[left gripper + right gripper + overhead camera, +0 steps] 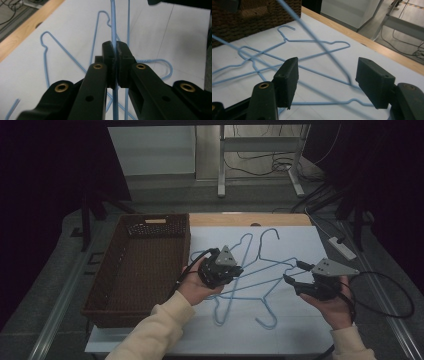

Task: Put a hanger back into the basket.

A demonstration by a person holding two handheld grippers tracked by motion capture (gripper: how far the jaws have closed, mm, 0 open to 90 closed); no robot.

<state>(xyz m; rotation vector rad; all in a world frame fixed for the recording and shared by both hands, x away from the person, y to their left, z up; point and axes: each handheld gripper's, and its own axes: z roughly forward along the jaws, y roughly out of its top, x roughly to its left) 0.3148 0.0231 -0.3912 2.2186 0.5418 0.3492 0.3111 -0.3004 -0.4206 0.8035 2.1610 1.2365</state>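
Here the left tool pinches one blue hanger to lift it free of the tangle beside the basket. The right tool gapes wide, gripping nothing.

Two black hand-held grippers, the left hand-held gripper and the right hand-held gripper, each carry a grey three-cornered plate dotted with small holes on top, with a thin black cable trailing off behind. Seen close in the gripper views, their angular black jaws bear brass-ringed pivot holes and end in blocky rectangular pads. The person wears cream-coloured long sleeves with ribbed cuffs.
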